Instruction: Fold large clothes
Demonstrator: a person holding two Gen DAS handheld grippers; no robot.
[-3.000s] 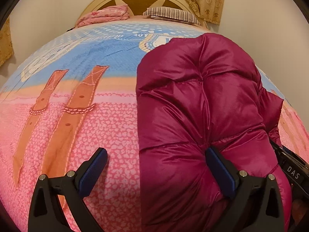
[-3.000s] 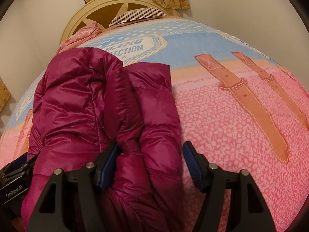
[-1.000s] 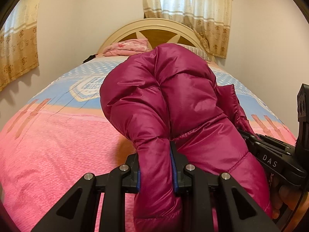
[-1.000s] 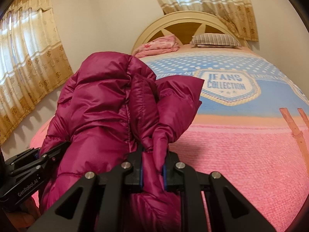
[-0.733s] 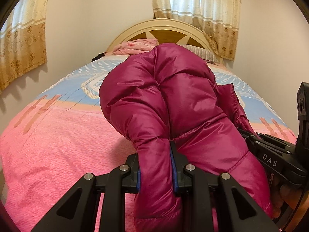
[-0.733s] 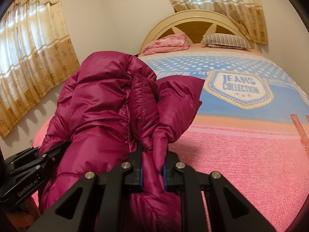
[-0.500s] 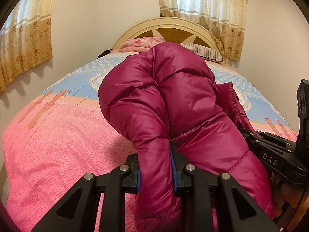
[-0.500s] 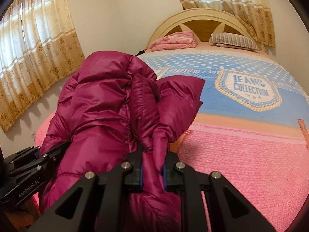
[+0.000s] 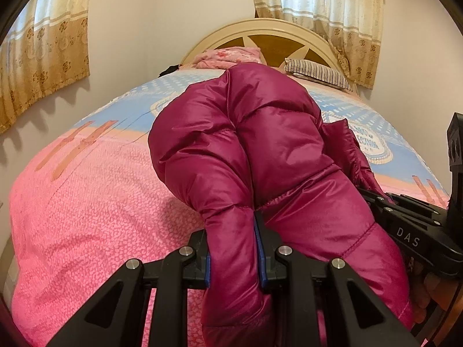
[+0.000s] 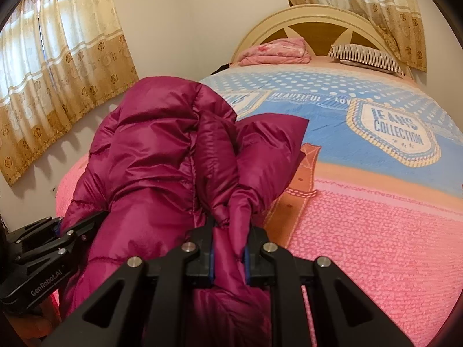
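Note:
A magenta puffer jacket is bunched up and held above the pink end of the bed. My left gripper is shut on a thick fold of its near edge. In the right wrist view the same jacket fills the left half, and my right gripper is shut on another fold of it. Each gripper shows at the edge of the other's view: the right gripper's black body at the right, the left gripper's body at the lower left. The jacket's underside is hidden.
The bed carries a pink and blue printed blanket. At its head are a cream headboard, a folded pink cloth and a striped pillow. Curtains hang on the walls at the left and behind the headboard.
Three seconds ago both grippers stood open around the jacket lying on the bed; since a second ago they are shut on it. Both views have swung, the bed sliding right in the pictures.

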